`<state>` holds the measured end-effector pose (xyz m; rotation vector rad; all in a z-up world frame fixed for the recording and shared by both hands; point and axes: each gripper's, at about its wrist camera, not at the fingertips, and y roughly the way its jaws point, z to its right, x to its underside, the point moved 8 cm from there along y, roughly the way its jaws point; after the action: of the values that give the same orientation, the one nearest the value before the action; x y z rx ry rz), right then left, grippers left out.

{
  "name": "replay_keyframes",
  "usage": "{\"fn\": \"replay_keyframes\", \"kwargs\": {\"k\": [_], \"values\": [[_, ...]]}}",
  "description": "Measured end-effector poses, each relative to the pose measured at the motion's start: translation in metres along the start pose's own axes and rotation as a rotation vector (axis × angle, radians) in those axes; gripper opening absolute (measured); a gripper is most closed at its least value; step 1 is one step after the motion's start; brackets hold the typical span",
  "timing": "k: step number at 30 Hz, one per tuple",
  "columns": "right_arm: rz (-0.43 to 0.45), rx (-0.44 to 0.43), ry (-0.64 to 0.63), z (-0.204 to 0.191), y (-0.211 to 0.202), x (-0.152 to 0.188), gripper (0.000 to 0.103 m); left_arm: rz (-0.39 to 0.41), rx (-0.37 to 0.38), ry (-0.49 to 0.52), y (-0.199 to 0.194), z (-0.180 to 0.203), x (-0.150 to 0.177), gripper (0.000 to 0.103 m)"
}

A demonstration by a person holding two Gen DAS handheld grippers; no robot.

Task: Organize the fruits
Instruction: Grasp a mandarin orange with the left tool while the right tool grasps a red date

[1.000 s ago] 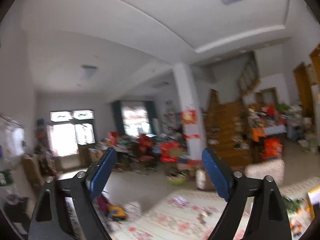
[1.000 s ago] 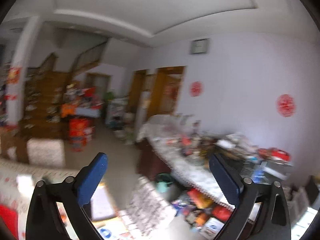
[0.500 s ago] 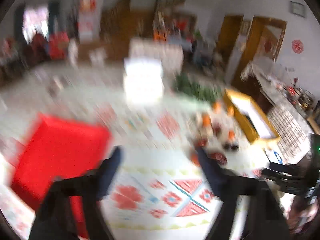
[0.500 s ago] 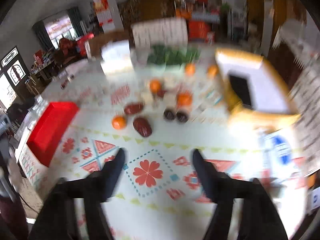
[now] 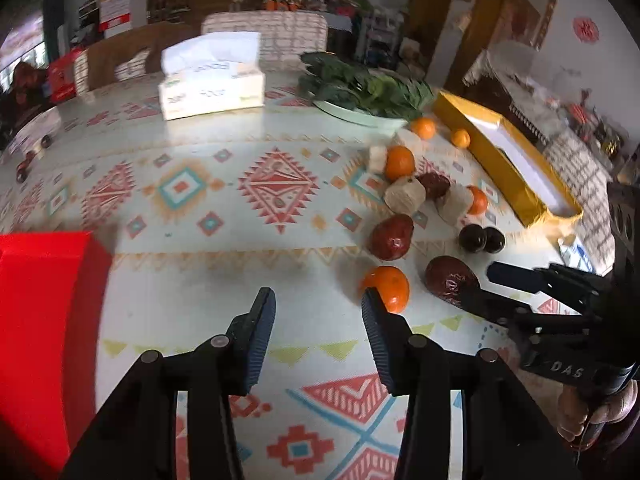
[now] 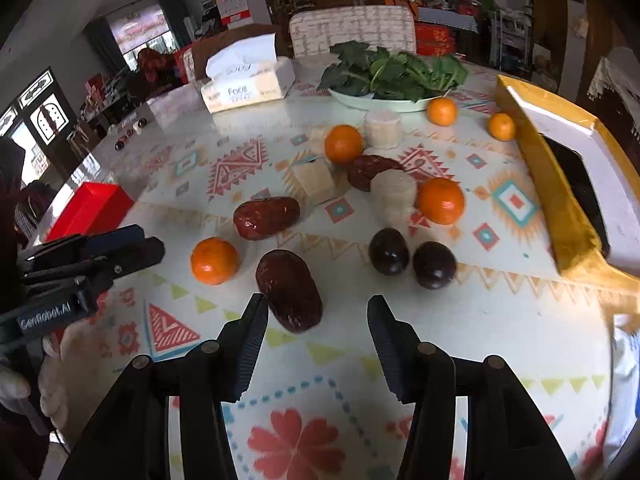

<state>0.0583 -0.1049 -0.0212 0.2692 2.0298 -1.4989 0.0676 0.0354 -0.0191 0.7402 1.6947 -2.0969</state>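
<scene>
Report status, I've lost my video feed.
Left gripper and right gripper open, empty, above the table. Fruit loose, none sorted. Nearest: orange, big red date. Nothing blocking.

Red box (image 5: 44, 340) cut off by left edge of left wrist view. Yellow box (image 6: 568, 184) runs off right edge of right wrist view. Print on tissue box (image 5: 212, 88) blurred, unreadable. Small dark items (image 6: 130, 132) at far table edge too small to identify.
</scene>
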Motion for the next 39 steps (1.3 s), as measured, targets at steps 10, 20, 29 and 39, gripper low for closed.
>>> {"fn": "replay_keyframes", "kwargs": {"k": [10, 20, 29, 39], "values": [[0.006, -0.018, -0.018, -0.003, 0.013, -0.012, 0.056, 0.0, 0.028, 0.055, 0.018, 0.02, -0.011, 0.057], [0.013, -0.049, 0.031, 0.007, 0.01, -0.011, 0.037, 0.001, 0.076, 0.051, 0.023, 0.027, -0.009, 0.064], [0.027, -0.034, 0.087, 0.026, 0.001, -0.002, 0.036, -0.029, 0.087, 0.1, 0.038, 0.055, -0.009, 0.066], [0.042, 0.034, 0.078, 0.032, -0.006, -0.001, 0.036, -0.029, -0.004, 0.119, 0.04, 0.056, -0.005, 0.031]]}}
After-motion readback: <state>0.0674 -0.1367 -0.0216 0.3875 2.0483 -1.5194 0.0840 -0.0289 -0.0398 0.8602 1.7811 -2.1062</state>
